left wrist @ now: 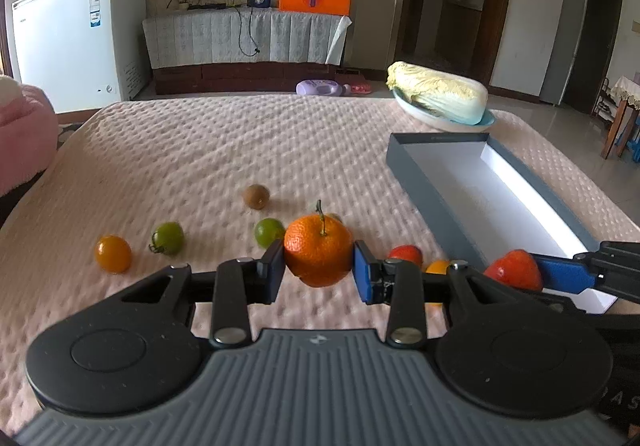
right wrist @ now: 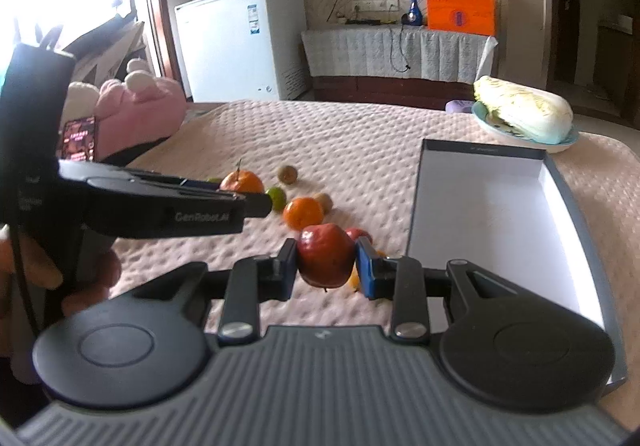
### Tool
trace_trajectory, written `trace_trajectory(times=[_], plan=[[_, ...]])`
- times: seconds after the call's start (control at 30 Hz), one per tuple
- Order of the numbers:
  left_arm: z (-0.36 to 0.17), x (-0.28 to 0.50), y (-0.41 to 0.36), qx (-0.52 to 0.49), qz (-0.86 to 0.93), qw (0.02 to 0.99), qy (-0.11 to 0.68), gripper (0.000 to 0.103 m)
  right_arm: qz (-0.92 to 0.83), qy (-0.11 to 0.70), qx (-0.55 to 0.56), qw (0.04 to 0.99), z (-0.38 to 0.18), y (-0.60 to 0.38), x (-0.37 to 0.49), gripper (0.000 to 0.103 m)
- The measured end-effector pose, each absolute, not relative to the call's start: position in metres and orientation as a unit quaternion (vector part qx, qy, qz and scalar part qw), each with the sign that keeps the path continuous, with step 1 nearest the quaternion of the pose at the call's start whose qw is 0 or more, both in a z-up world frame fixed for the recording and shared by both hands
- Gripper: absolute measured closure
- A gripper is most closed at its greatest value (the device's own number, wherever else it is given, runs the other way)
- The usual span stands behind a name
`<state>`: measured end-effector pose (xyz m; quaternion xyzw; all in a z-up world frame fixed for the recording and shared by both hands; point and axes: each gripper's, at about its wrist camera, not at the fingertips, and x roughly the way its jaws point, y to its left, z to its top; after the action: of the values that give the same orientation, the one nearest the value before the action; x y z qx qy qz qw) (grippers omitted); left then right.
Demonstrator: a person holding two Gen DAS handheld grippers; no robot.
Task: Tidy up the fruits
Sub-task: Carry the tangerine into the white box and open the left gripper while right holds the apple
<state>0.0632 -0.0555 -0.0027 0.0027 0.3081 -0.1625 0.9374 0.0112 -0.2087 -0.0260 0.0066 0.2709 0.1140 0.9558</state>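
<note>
The left gripper [left wrist: 319, 266] pinches a stemmed orange [left wrist: 319, 252] between its fingers, lifted above the pink quilt [left wrist: 200, 150]. The right gripper [right wrist: 326, 266] pinches a red apple [right wrist: 326, 260] the same way, just left of the open grey box [right wrist: 492, 214], whose white inside holds no fruit. On the quilt lie a kiwi [left wrist: 256, 196], two green fruits [left wrist: 168, 238] [left wrist: 269, 232], a yellow-orange fruit [left wrist: 113, 253] and another red fruit [left wrist: 406, 255]. Beyond the box, a cabbage [left wrist: 438, 92] rests on a plate [left wrist: 452, 120].
</note>
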Motion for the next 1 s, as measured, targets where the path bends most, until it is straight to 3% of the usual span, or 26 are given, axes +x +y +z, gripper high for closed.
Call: trace_trajectory(times=[1.0], plan=[[0.001,0.056,-0.152,0.026,-0.241,0.927,0.288,0.062,0.026,0.265,0.030,0.963,-0.021,-0.284,-0.005,0.069]])
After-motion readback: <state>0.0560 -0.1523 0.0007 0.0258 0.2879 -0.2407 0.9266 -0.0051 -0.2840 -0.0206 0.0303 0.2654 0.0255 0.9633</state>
